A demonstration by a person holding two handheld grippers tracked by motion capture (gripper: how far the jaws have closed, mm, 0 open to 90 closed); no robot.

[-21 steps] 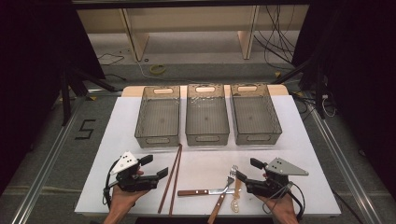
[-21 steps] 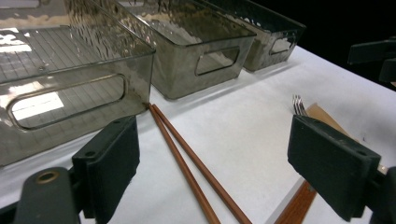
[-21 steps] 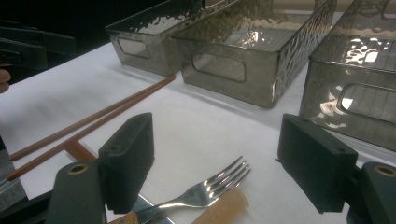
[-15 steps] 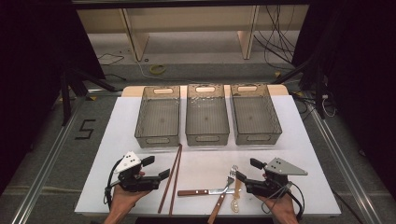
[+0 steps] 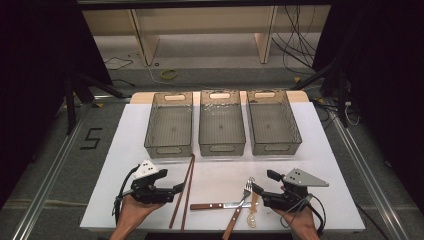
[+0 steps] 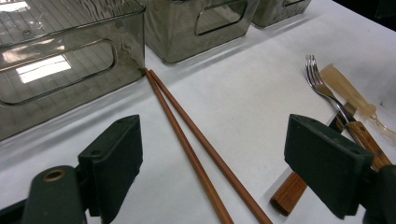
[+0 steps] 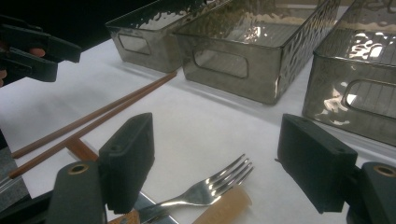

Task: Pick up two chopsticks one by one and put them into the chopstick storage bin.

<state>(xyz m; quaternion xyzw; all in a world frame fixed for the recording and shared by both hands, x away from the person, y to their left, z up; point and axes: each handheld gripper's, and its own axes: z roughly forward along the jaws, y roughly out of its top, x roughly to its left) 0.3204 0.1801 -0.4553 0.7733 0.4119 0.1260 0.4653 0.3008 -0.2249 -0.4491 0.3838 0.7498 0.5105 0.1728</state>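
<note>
Wooden chopsticks [image 6: 196, 154] look light, stiff, prone to rolling; left gripper [image 6: 224, 163], jaws apart, should pinch both mid-length.

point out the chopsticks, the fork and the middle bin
chopsticks [image 6: 196, 151], left gripper view, mid-shaft of the pair
fork [image 7: 205, 189], right gripper view, neck below the tines
middle bin [image 5: 222, 148], high view, near wall by the handle slot
</note>
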